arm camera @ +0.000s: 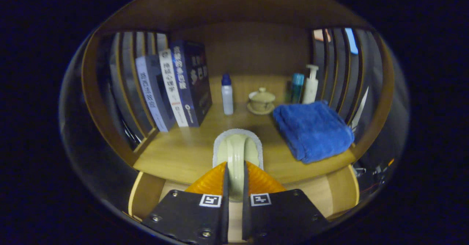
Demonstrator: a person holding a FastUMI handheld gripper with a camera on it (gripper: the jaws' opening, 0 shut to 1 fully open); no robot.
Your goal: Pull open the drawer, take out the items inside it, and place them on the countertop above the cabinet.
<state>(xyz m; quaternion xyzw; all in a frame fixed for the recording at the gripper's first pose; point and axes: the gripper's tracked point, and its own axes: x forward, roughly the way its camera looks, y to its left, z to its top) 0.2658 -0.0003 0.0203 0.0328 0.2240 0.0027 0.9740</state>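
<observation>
countertop [183, 153] | books [176, 87] | bottle [227, 94] | lidded cup [261, 100] | towel [313, 131]

Your gripper [234, 171] pinches the brush [237, 150]. Bare countertop [183, 153] lies to its left. Books [176, 91] block the far left; the blue towel [313, 129] blocks the right.

Tongs [235, 179] level — fingers nearly closed, clamped on something.

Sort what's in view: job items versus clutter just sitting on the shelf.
Job: gripper, shut on the pale brush; open drawer; countertop.

Clutter: books, small bottle, lidded cup, pump bottle, teal bottle, blue towel.
</observation>
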